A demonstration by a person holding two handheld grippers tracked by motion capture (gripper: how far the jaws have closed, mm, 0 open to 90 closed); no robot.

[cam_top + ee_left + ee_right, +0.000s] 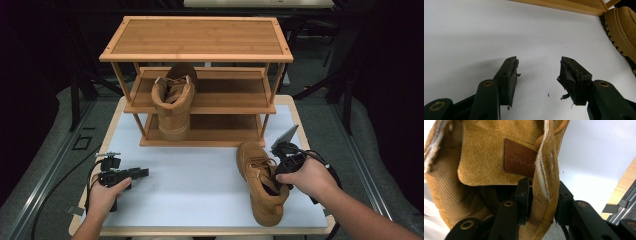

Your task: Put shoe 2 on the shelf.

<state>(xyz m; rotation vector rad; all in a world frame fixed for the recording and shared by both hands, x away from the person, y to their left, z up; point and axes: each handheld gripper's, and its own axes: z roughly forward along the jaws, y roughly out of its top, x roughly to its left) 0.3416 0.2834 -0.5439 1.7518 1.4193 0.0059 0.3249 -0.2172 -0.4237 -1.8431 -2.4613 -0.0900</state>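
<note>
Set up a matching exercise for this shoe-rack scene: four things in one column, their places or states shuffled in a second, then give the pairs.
1. boot on the rack
2. boot on the table
3. left gripper
4. right gripper

A. jaws astride a boot's collar wall
B. lies by the table's front right corner
C. open over bare white tabletop
D. stands on the middle shelf

Pairs: 1-D, 2-B, 3-C, 4-A
</note>
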